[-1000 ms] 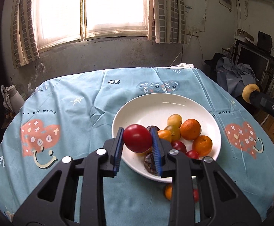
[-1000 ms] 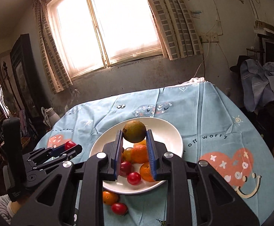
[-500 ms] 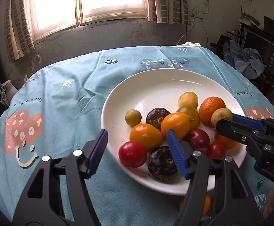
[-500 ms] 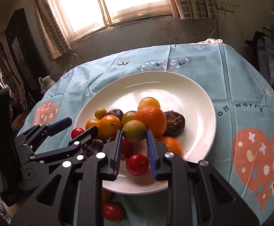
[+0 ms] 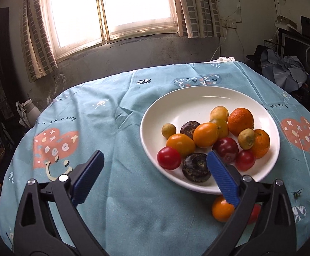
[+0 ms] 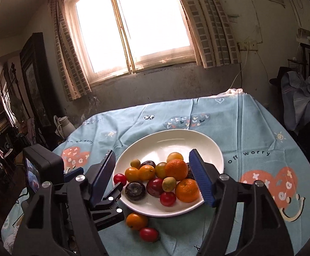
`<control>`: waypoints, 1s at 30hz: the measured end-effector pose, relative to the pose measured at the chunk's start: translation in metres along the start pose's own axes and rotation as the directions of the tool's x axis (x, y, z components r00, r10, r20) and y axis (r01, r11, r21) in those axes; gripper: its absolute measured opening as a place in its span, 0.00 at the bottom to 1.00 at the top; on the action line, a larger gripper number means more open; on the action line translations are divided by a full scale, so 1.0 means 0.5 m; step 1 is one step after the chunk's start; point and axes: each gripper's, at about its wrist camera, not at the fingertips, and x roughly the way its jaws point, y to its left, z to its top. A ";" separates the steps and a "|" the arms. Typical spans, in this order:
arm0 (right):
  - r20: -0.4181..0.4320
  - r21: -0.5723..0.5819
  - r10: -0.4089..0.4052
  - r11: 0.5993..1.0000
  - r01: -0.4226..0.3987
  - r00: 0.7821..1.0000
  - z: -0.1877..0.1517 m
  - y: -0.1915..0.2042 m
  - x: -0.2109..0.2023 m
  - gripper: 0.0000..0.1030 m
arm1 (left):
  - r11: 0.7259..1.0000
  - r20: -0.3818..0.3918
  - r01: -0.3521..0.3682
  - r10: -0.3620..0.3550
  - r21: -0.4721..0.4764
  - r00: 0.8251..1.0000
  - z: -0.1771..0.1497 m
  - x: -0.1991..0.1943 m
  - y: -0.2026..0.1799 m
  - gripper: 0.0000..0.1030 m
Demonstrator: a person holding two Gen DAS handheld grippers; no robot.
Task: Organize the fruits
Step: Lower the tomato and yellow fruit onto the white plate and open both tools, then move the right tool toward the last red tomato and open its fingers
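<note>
White plate [image 5: 267, 125], heart-patterned blue tablecloth [image 5: 112, 128]

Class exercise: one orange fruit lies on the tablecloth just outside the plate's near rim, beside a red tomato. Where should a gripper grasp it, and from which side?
Grip the orange fruit across its widest middle, coming from above. It is round, so any lower or higher hold would likely slip. The red tomato touches or nearly touches one side and the plate rim sits close behind, so set the fingers across the free sides. Both grippers have just been opening and hold nothing.

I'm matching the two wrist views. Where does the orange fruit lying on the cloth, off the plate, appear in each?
Left wrist: the orange fruit sits bottom right, partly behind the right finger.
Right wrist: bottom centre, beside a red tomato.
Shared landmark: the white plate's near rim just above it.
</note>
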 end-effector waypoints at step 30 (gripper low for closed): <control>-0.283 -0.089 -0.104 0.993 0.082 0.953 -0.222 -0.002 0.059 0.70 | 0.998 0.003 -0.064 0.064 -0.015 0.998 -0.115 -0.103 -0.002 0.98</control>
